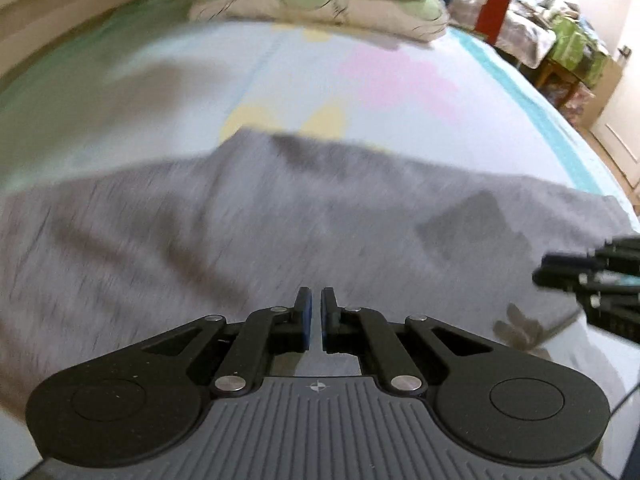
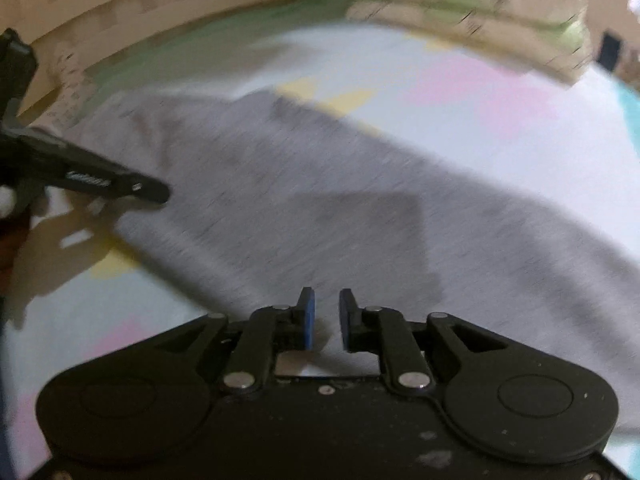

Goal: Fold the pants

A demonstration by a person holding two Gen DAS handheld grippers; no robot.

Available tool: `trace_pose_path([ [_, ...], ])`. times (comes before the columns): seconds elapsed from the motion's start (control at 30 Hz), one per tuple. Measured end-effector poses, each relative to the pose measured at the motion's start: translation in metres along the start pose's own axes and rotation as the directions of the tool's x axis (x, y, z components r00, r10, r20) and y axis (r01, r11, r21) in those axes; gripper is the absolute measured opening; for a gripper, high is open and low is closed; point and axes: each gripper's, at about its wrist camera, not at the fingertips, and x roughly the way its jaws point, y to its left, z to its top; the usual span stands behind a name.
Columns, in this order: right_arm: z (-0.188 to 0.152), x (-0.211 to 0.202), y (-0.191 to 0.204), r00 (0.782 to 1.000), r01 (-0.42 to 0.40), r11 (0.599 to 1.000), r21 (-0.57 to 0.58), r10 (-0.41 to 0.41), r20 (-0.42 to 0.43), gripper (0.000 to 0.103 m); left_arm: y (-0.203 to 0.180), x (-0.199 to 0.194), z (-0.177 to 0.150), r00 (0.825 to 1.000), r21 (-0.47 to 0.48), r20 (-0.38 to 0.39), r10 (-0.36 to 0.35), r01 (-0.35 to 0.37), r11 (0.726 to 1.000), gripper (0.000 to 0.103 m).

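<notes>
Grey pants (image 1: pixel 280 220) lie spread flat across the pastel bed sheet (image 1: pixel 400 80), with a darker square pocket patch (image 1: pixel 472 224). My left gripper (image 1: pixel 316 294) hovers over the near part of the pants, shut, with nothing between its blue pads. The right gripper (image 1: pixel 552 270) pokes in at the right edge, above the pants' right end. In the right wrist view the pants (image 2: pixel 320 208) run diagonally. My right gripper (image 2: pixel 326 296) is above their near edge, open with a small empty gap. The left gripper (image 2: pixel 160 194) reaches in from the left. Both views are motion-blurred.
Two stacked pillows (image 1: pixel 320 0) lie at the head of the bed, also seen as pillows (image 2: pixel 480 4). A wooden bed frame (image 2: pixel 120 20) curves behind the mattress. Beyond the bed's right side stand a red object (image 1: pixel 494 10) and cluttered furniture (image 1: pixel 568 40).
</notes>
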Motion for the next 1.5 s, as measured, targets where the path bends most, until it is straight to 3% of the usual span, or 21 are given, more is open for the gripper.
trace_pose_path([
  [0.13, 0.019, 0.005, -0.041, 0.992, 0.1, 0.993, 0.067, -0.105, 0.067, 0.026, -0.023, 0.025, 0.026, 0.999, -0.002, 0.004, -0.033, 0.033, 0.999, 0.005],
  [0.23, 0.026, 0.02, -0.066, 0.98, 0.186, 0.978, 0.094, -0.192, 0.058, 0.027, -0.036, 0.043, 0.034, 0.999, -0.002, -0.015, -0.049, 0.049, 0.999, 0.005],
  [0.33, 0.014, 0.035, -0.095, 0.961, 0.276, 0.946, 0.171, -0.273, -0.045, 0.027, -0.047, 0.05, 0.03, 0.997, 0.015, -0.036, -0.065, 0.065, 0.998, 0.005],
  [0.4, -0.004, 0.038, -0.113, 0.952, 0.304, 0.92, 0.246, -0.282, -0.123, 0.026, -0.053, 0.055, 0.022, 0.995, 0.029, -0.063, -0.076, 0.078, 0.997, 0.005],
  [0.43, -0.014, 0.03, -0.118, 0.959, 0.285, 0.918, 0.276, -0.269, -0.094, 0.024, -0.055, 0.057, 0.017, 0.993, 0.037, -0.081, -0.081, 0.084, 0.996, 0.005],
  [0.6, -0.031, 0.007, -0.113, 0.957, 0.281, 0.934, 0.221, -0.255, -0.138, 0.025, -0.069, 0.053, 0.002, 0.995, 0.124, -0.078, -0.061, 0.07, 0.99, 0.005],
  [0.7, -0.025, -0.002, -0.118, 0.97, 0.242, 0.947, 0.212, -0.229, -0.083, 0.029, -0.072, 0.053, 0.009, 0.988, 0.086, -0.094, -0.122, 0.13, 0.988, 0.005],
  [0.77, -0.016, -0.003, -0.126, 0.976, 0.214, 0.962, 0.17, -0.215, -0.012, 0.037, -0.078, 0.056, 0.012, 0.986, 0.08, -0.095, -0.139, 0.146, 0.986, 0.005],
  [0.83, -0.002, 0.002, -0.134, 0.984, 0.171, 0.98, 0.1, -0.176, 0.036, 0.057, -0.085, 0.059, 0.012, 0.984, 0.102, -0.105, -0.142, 0.153, 0.983, 0.005],
  [0.87, 0.005, 0.007, -0.138, 0.989, 0.14, 0.988, 0.057, -0.143, 0.045, 0.058, -0.086, 0.062, 0.01, 0.982, 0.106, -0.118, -0.148, 0.161, 0.981, 0.005],
  [0.97, 0.022, 0.023, -0.143, 0.996, 0.084, 0.994, -0.068, -0.082, 0.024, 0.059, -0.088, 0.066, 0.004, 0.983, 0.127, -0.103, -0.152, 0.164, 0.978, 0.005],
  [1.13, 0.045, 0.051, -0.151, 0.998, -0.053, 0.98, -0.191, 0.046, -0.04, 0.058, -0.074, 0.063, 0.0, 0.976, 0.064, -0.102, -0.194, 0.201, 0.977, 0.005],
  [1.2, 0.051, 0.062, -0.151, 0.992, -0.112, 0.971, -0.211, 0.098, -0.073, 0.054, -0.072, 0.063, 0.001, 0.974, 0.055, -0.106, -0.202, 0.209, 0.976, 0.005],
  [1.27, 0.054, 0.07, -0.149, 0.988, -0.135, 0.963, -0.234, 0.114, -0.101, 0.029, -0.071, 0.061, 0.001, 0.973, 0.06, -0.105, -0.204, 0.211, 0.976, 0.005],
  [1.3, 0.055, 0.072, -0.144, 0.987, -0.142, 0.961, -0.238, 0.12, -0.107, 0.006, -0.07, 0.06, 0.001, 0.974, 0.063, -0.104, -0.203, 0.21, 0.976, 0.005],
  [1.5, 0.034, 0.047, -0.124, 0.988, -0.151, 0.951, -0.269, 0.14, -0.062, 0.005, -0.072, 0.061, 0.01, 0.976, 0.066, -0.113, -0.187, 0.195, 0.979, 0.005],
])
